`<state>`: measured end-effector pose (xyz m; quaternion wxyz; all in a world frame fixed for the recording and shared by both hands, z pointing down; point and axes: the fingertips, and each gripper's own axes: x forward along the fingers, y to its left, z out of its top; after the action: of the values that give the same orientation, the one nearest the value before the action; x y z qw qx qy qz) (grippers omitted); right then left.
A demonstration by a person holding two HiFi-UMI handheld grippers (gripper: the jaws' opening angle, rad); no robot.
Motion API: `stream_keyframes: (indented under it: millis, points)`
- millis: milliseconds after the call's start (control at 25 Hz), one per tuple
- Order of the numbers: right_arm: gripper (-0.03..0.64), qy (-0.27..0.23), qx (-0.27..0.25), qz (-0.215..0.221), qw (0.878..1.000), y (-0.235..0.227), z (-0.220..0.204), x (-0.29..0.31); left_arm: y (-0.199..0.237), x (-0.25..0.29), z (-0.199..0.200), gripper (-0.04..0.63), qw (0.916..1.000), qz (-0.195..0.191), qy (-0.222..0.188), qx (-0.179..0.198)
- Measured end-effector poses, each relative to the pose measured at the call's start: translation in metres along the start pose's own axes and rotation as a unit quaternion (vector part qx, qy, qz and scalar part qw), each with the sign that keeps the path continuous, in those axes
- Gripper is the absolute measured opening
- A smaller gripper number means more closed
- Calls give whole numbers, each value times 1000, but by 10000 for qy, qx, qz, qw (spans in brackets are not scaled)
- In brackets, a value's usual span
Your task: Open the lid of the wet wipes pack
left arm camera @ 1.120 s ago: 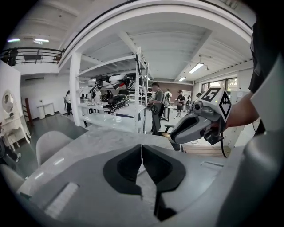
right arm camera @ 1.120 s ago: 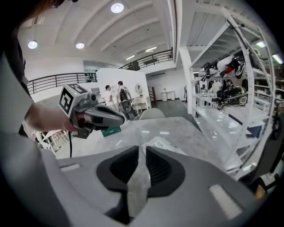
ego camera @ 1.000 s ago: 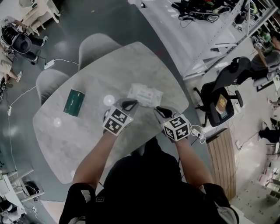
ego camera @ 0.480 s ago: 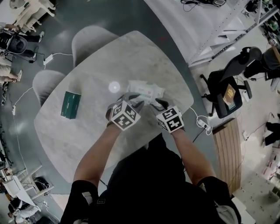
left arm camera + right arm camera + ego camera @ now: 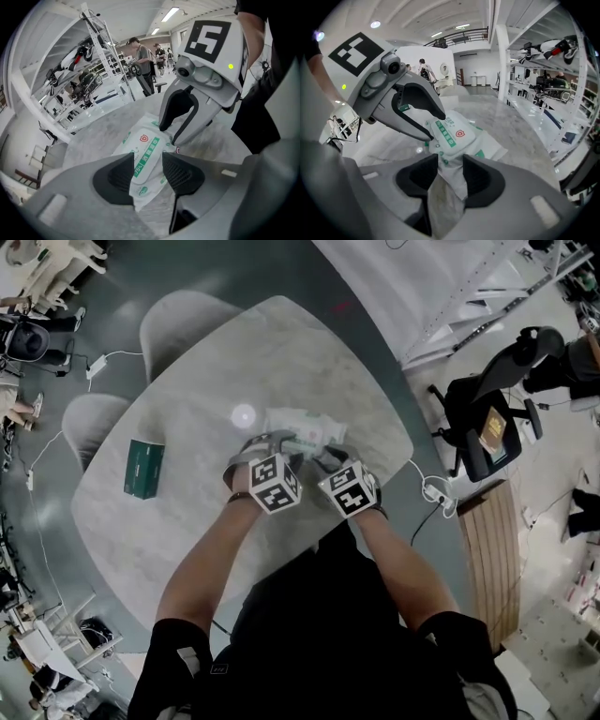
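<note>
The wet wipes pack [image 5: 302, 427] lies flat on the marble table [image 5: 187, 540], white with green print and its lid [image 5: 146, 149] shut. My left gripper [image 5: 272, 441] comes down at the pack's left end, and its jaws are opening around that end [image 5: 147, 171]. My right gripper [image 5: 323, 454] stands at the right end, jaws opening, with the crinkled end seal between them [image 5: 449, 176]. Neither pair of pads presses the pack. Each gripper faces the other across the pack: the right gripper [image 5: 171, 135] tips over the lid, the left gripper [image 5: 433, 127] beside it.
A dark green box [image 5: 143, 468] lies on the table's left part. Two grey chairs [image 5: 183, 324] [image 5: 98, 418] stand at the far side. A black office chair [image 5: 487, 418] and a white cable [image 5: 433, 495] are off the table's right edge.
Both grippers have dropped toward the table and drawn together at the pack's two ends. Their jaws have spread apart. The pack has not shifted.
</note>
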<state>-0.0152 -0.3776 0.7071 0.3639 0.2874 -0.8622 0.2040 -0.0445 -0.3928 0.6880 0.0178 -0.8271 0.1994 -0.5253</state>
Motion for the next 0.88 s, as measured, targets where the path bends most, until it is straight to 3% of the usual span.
stream_keyframes:
  millis: [280, 520, 680, 880]
  points:
    - [169, 199, -302, -40, 9993, -2, -5, 7, -1, 17, -6, 179, 9990, -165, 201, 371]
    - [167, 276, -572, 13, 9980, -1, -5, 11, 3, 22, -8, 196, 9985, -287, 299, 371]
    - [167, 314, -655, -34, 9974, 0, -7, 10, 1, 19, -4, 164, 9973, -269, 336, 602]
    - [166, 377, -726, -1, 9966, 1, -6, 10, -1, 16, -7, 144, 9970, -314, 359, 602]
